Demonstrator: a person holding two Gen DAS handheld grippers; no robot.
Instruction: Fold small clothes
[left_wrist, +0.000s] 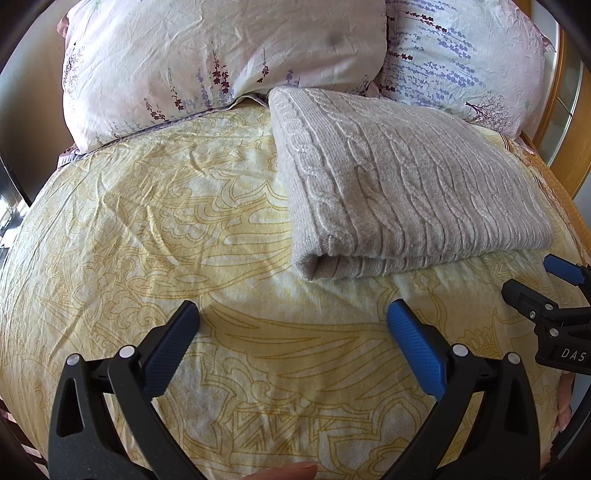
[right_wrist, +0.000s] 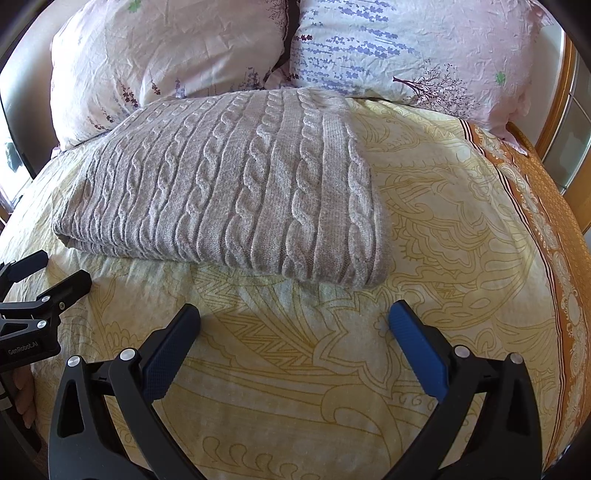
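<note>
A grey cable-knit sweater (left_wrist: 399, 184) lies folded into a thick rectangle on the yellow patterned bed cover (left_wrist: 166, 229); in the right wrist view the sweater (right_wrist: 236, 192) sits left of centre. My left gripper (left_wrist: 293, 325) is open above bare cover, short of the sweater's near folded edge, nothing between its blue pads. My right gripper (right_wrist: 293, 325) is open too, just short of the sweater's near right corner. Each gripper shows at the edge of the other's view: the right one (left_wrist: 546, 295) and the left one (right_wrist: 44, 284).
Two floral pillows (left_wrist: 207, 59) (right_wrist: 406, 51) lie against the head of the bed behind the sweater. An orange patterned border (right_wrist: 554, 229) runs along the bed's right side, with a wooden frame (right_wrist: 569, 85) beyond. A fingertip (left_wrist: 284, 472) shows at the bottom edge.
</note>
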